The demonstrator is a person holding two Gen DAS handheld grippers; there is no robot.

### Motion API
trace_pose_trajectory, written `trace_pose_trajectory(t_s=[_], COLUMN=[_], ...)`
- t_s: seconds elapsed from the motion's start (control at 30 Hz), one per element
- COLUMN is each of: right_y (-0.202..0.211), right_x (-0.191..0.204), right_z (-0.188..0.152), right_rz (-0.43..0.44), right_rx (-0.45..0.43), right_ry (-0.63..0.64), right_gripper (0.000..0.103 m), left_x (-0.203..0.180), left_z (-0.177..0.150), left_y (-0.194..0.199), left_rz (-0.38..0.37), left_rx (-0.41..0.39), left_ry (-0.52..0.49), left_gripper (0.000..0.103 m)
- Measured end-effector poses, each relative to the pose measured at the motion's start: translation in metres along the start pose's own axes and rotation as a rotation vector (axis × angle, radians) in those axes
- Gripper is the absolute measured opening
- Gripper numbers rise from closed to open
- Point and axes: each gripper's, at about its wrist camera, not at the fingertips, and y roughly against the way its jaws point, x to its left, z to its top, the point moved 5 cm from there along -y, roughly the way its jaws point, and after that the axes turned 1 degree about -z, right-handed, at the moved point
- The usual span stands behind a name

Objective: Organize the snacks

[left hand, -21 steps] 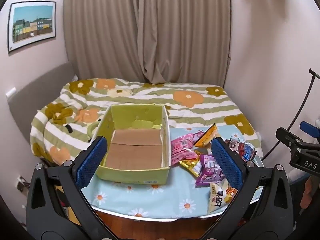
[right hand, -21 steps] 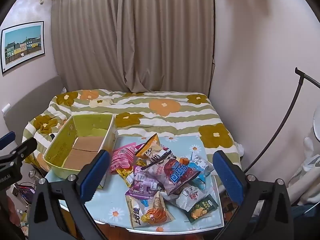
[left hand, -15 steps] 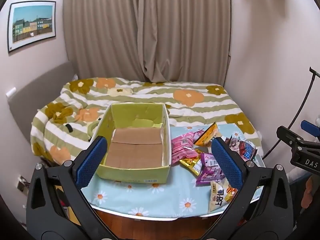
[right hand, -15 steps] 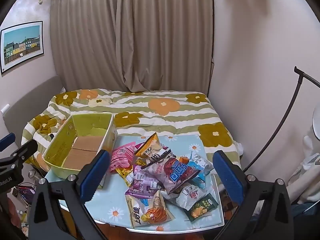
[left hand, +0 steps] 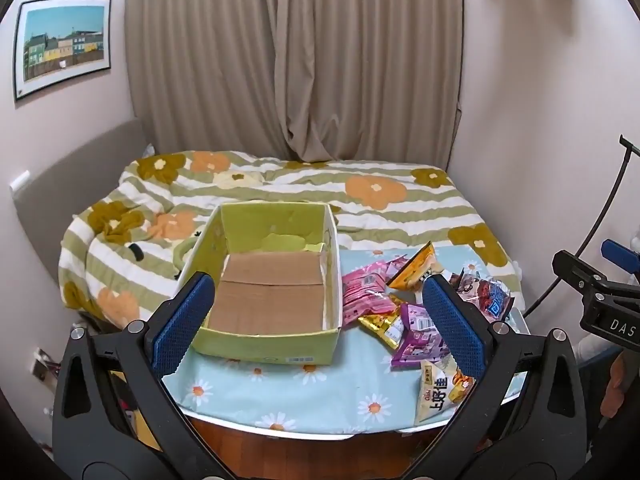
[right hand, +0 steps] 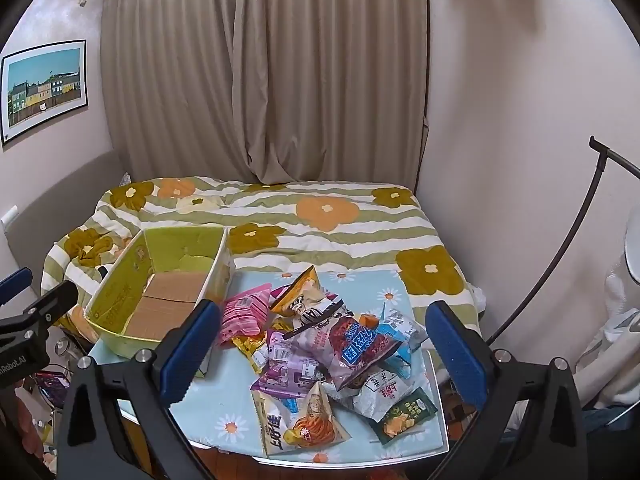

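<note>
A yellow-green cardboard box (left hand: 276, 344) with a bare brown bottom stands on the left of a small table; it also shows in the right wrist view (right hand: 116, 332). A pile of snack packets (right hand: 328, 352) lies to its right, among them a pink pack (right hand: 242, 314), a purple pack (left hand: 418, 334) and a yellow pack (right hand: 296, 424) at the front. My left gripper (left hand: 320, 326) is open and empty, held back in front of the box. My right gripper (right hand: 324, 354) is open and empty, held back before the pile.
The table has a light blue daisy cloth (left hand: 304, 392) and stands against a bed with a striped flower quilt (left hand: 360, 196). Curtains hang behind. A wall (right hand: 520, 120) and a black curved stand (right hand: 560, 248) are at the right.
Both views have shifted very slightly; box and snacks lie as before. Both grippers stay open.
</note>
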Motion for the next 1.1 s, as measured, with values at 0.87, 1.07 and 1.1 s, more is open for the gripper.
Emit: trace_pose_trajectory(t_s=[0.87,1.07,1.1], right_y=[-0.010,-0.010,-0.010], right_x=[0.010,0.010,0.009], right_z=[-0.007,-0.007,-0.007], right_rz=[-0.009,-0.008,-0.008], right_rx=[0.009,0.011,0.011], right_ry=[0.004,0.004,0.003], right_gripper=[0.102,0.102,0.102], left_x=[0.003,0.003,0.003], left_z=[0.000,0.000,-0.001], left_y=[-0.003,-0.003,-0.003], left_rz=[0.005,0.006,0.005], left_rx=[0.005,0.005,0.005], left_ry=[0.004,0.003,0.003], left_gripper=[0.103,0.103,0.103])
